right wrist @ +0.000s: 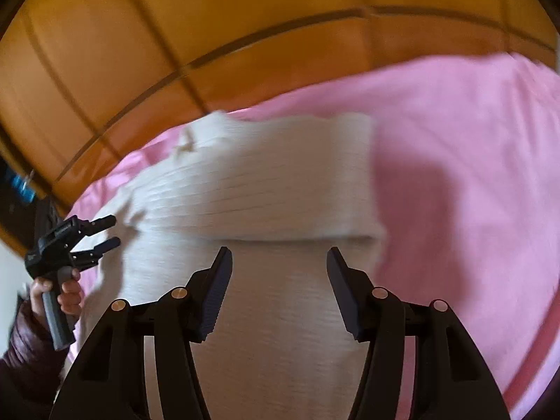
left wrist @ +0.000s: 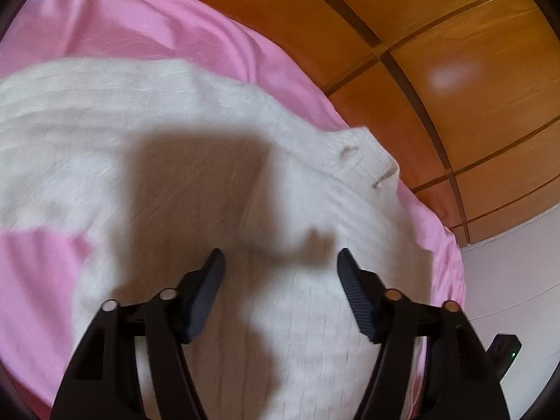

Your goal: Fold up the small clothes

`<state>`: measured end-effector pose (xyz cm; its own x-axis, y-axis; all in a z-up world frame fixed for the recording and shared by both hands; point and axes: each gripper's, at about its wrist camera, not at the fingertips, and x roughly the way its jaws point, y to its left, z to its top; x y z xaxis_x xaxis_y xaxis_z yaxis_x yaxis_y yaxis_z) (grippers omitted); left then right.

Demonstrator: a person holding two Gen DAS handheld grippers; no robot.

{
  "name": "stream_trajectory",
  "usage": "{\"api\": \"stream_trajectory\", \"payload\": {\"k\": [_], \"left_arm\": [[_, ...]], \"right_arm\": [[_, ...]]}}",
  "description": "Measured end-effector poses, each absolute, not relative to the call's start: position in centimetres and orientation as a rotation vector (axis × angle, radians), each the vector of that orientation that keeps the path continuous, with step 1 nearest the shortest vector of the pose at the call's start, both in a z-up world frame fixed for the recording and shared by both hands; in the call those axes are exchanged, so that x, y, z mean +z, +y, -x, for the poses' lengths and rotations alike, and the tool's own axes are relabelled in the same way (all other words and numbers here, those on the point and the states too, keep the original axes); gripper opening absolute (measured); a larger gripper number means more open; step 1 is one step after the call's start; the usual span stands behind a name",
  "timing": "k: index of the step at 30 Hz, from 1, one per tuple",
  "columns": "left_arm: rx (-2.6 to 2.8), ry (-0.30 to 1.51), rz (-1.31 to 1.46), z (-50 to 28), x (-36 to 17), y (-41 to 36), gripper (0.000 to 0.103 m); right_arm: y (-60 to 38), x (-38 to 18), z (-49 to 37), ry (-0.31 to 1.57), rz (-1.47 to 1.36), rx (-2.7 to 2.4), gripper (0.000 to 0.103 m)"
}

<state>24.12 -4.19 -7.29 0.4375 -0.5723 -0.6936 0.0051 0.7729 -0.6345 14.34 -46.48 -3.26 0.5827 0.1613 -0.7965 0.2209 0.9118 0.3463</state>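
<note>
A white knitted garment (right wrist: 266, 189) was seen lying on a pink sheet (right wrist: 455, 147), beside a wooden headboard (right wrist: 175, 28). A fold already appeared to have been laid across it, its edge just ahead of the right gripper (right wrist: 279, 255), whose jaws were held wide apart above the knit with nothing between them. The left gripper (left wrist: 280, 257) was likewise spread and empty over the garment's side. The view was blurred, so contact with the cloth could not be told. For the next fold, it was judged that both layers at an edge should be pinched together, lifted only slightly, and carried over evenly so that the soft knit was not dragged or bunched.
</note>
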Motion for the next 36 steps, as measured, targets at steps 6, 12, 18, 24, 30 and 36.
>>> {"api": "stream_trajectory", "payload": {"k": [6, 12, 18, 24, 30, 36], "left_arm": [[-0.461, 0.998, 0.499, -26.2, -5.2, -7.3, 0.006], [-0.376, 0.899, 0.374, -26.4, -2.8, -7.5, 0.006], [-0.266, 1.013, 0.282, -26.9, -7.5, -7.1, 0.024], [-0.247, 0.963, 0.428, -25.0, -5.6, -2.9, 0.059], [-0.127, 0.932, 0.662, -21.2, -6.4, 7.7, 0.057], [0.079, 0.799, 0.925, -15.3, -7.7, 20.8, 0.05]], "right_arm": [[-46.2, -3.6, -18.4, 0.929, -0.412, -0.04, 0.055], [-46.4, -7.2, -24.5, 0.995, -0.307, -0.181, 0.055], [-46.1, -10.3, -25.2, 0.984, -0.228, -0.246, 0.058], [-45.1, -8.2, -24.4, 0.964, -0.189, -0.277, 0.063], [-39.3, -5.5, -20.2, 0.904, -0.162, -0.155, 0.072], [-33.8, -8.8, -17.6, 0.996, -0.085, -0.061, 0.073]]}}
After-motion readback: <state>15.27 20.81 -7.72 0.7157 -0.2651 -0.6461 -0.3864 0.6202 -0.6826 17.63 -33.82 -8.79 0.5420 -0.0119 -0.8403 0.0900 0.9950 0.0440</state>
